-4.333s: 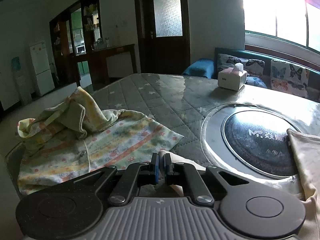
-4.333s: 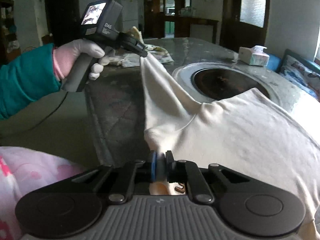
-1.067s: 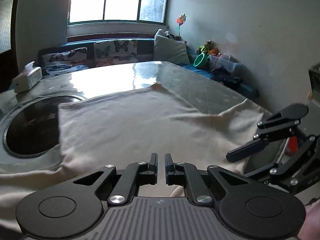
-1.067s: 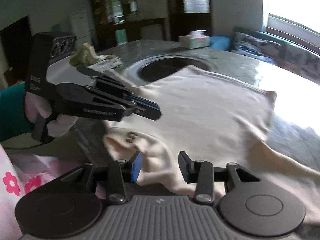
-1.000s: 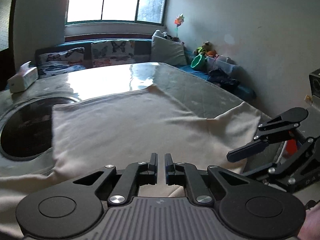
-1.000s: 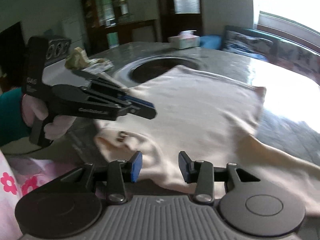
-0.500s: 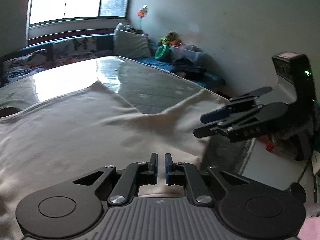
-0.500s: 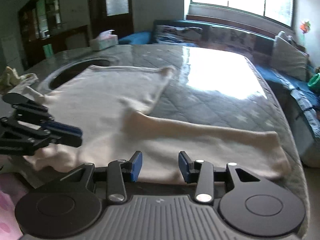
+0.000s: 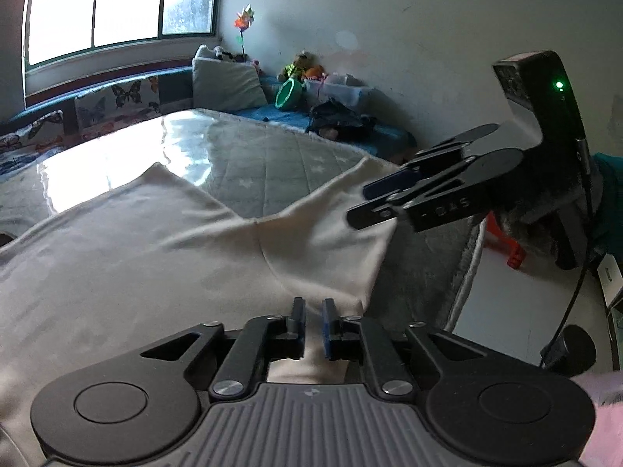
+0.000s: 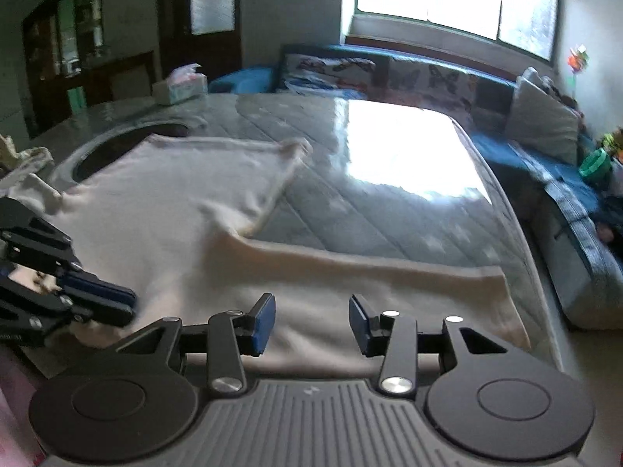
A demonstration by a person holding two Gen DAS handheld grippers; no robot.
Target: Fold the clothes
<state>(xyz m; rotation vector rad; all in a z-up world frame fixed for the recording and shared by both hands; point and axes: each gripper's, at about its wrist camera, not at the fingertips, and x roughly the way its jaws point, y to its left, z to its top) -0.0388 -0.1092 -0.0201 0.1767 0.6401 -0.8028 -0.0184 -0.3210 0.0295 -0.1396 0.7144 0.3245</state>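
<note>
Quilted table (image 10: 409, 210), cream garment (image 9: 128, 249) spread; left gripper (image 9: 312, 325) jaws pinching its edge; right gripper (image 10: 311, 325) jaws wide, empty

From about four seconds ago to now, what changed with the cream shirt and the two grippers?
The cream shirt, earlier held up by both grippers, now lies spread on the table. The right gripper has let go and stands open above a sleeve. The left gripper stays nearly closed with cloth between its fingers.

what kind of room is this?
Probably a home living or dining room: a cream shirt lies on a padded table, with a butterfly-cushioned window bench and a tissue box behind.
</note>
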